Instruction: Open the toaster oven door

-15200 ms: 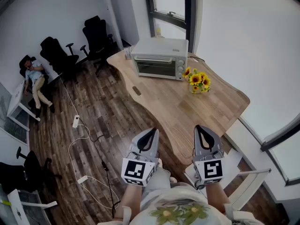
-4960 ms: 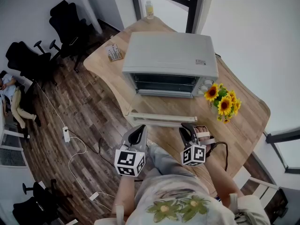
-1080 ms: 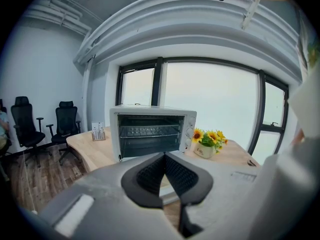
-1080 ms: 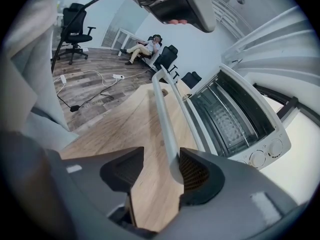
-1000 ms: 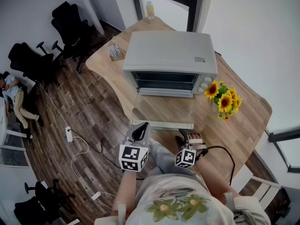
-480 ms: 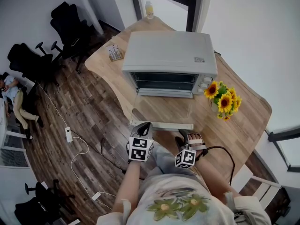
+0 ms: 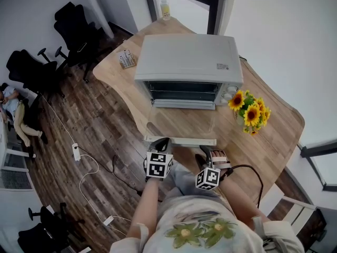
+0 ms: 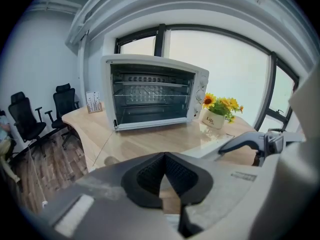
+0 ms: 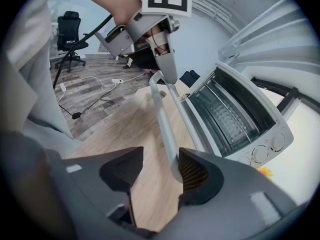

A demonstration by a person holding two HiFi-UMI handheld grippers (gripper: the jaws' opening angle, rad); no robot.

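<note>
The silver toaster oven stands on the wooden table with its glass door lying flat open toward me. The door's pale handle bar runs along the near edge. My right gripper is open at the bar's right end; in the right gripper view the handle bar passes between the jaws of that gripper, against the right pad. My left gripper hangs shut and empty just by the bar's left end. The left gripper view shows this gripper facing the oven's open cavity.
A vase of sunflowers stands right of the oven. A small card stand and a bottle sit at the table's far side. Black office chairs, floor cables and a seated person are to the left.
The left gripper has shifted slightly right, toward the handle's left end, and its marker cube has turned. The door and the right gripper stay as they were.
</note>
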